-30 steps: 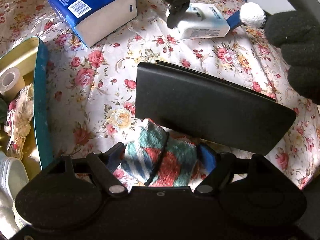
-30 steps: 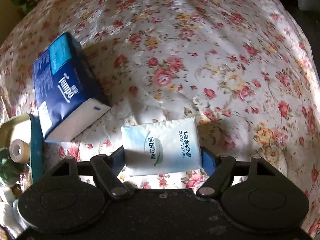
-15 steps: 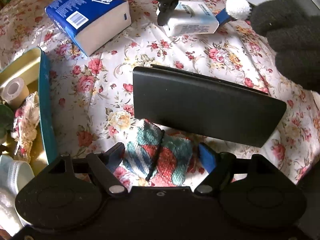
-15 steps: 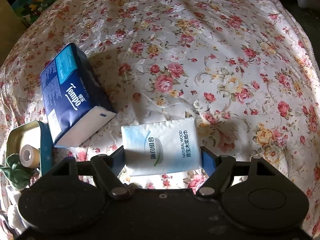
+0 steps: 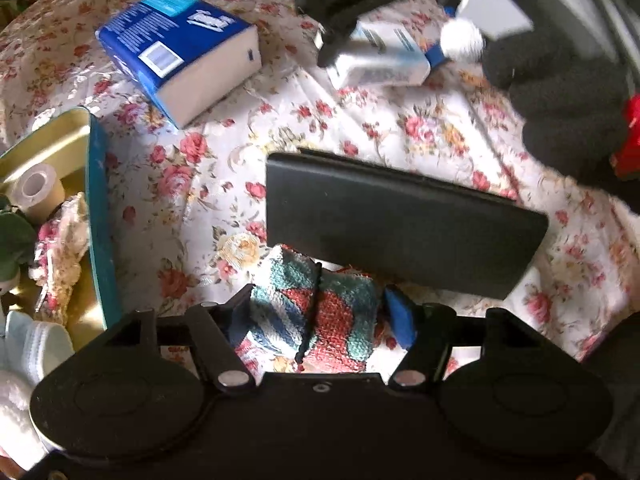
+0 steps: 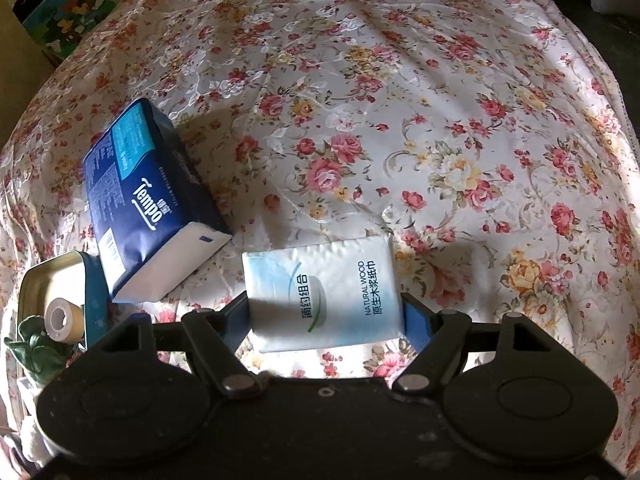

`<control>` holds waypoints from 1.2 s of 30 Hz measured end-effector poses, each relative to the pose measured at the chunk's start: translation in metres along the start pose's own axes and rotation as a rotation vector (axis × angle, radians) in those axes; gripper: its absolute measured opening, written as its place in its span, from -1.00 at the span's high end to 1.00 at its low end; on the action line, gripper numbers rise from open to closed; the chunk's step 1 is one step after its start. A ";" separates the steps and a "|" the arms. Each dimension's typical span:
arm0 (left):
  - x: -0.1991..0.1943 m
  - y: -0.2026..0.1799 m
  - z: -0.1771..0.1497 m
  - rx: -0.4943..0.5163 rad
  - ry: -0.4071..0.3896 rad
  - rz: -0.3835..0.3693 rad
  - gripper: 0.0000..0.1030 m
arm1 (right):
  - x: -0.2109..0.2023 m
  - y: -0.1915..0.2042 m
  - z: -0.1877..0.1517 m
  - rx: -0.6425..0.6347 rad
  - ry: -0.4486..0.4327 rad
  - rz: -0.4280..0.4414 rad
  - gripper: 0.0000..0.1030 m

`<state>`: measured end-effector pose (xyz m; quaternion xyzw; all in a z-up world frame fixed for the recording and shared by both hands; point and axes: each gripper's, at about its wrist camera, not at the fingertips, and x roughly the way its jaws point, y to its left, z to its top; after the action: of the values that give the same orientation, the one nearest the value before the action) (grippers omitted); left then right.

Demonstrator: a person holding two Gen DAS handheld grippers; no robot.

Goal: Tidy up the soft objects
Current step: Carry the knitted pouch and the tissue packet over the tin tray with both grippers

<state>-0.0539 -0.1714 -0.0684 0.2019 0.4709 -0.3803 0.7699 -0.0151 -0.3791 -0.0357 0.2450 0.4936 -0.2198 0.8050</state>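
Your left gripper (image 5: 320, 308) has just been closing, and the knitted cloth (image 5: 316, 312) sits between its jaws: the left pad is against it, the blue right pad just beside it, so contact there is unclear. The cloth lies partly under the near edge of a black wallet (image 5: 400, 220) on the floral tablecloth (image 5: 200, 184). Your right gripper (image 6: 326, 310) is clamped on the pale tissue pack (image 6: 324, 296), held off the cloth. Only the left view shows the wallet, the knitted cloth and your gloved hand (image 5: 560, 92). Both show the blue Tempo pack (image 6: 148, 200) and the tin (image 5: 98, 216) at the left edge.
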 end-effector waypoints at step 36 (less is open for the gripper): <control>-0.130 0.190 0.003 -0.507 -0.241 0.292 -0.22 | 0.003 0.032 -0.013 -0.121 -0.099 -0.098 -0.46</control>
<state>0.0601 -0.0026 0.0383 0.0224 0.4221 -0.1575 0.8925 -0.0034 -0.3462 -0.0372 0.1605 0.4768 -0.2406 0.8301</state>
